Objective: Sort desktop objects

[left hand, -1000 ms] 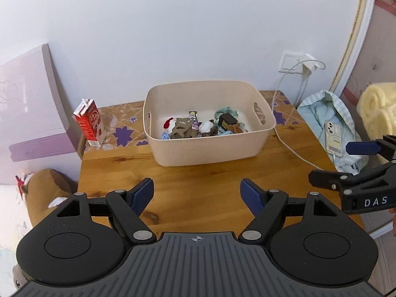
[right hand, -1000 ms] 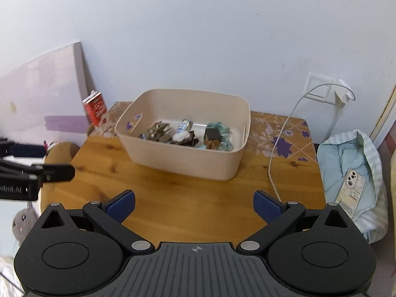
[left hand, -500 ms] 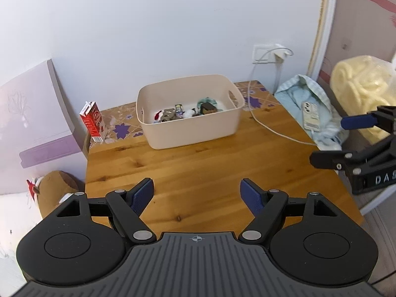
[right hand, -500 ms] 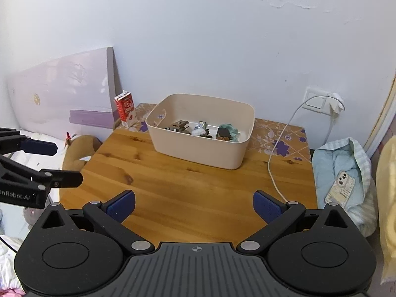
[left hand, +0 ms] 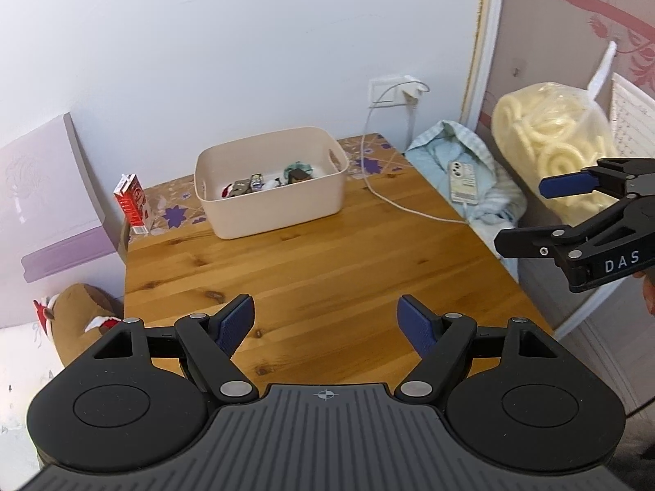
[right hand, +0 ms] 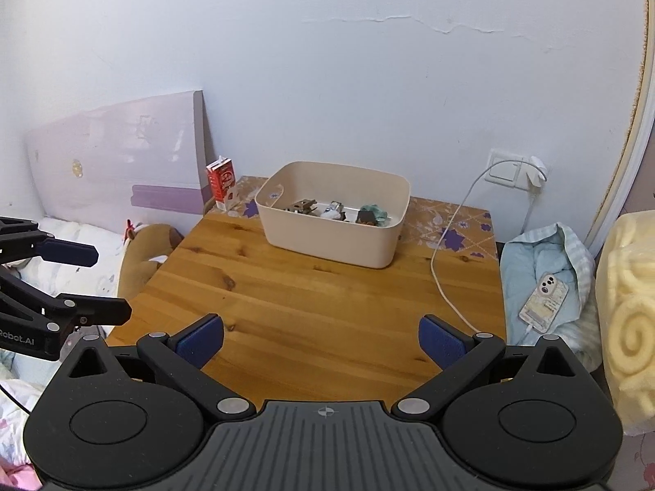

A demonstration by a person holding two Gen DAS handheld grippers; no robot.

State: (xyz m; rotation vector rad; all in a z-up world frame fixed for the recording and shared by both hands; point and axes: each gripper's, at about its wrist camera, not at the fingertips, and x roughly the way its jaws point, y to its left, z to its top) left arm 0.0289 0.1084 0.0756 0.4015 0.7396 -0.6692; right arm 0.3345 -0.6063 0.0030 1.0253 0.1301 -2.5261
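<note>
Only the left wrist view shows the ceiling trim; only the right wrist view shows bedding beside the wooden table [right hand: 327, 294]. Left tongs [left hand: 325, 321] and right tongs [right hand: 321, 339] are both spread wide, holding nothing. The cream bin [left hand: 270, 204] of small objects [left hand: 262, 182] sits at the table's far edge, well beyond both tongs.

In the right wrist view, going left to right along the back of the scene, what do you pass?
Purple board → red carton → beige bin → white cable → wall socket → blue cloth bundle → yellow foam rolls.
</note>
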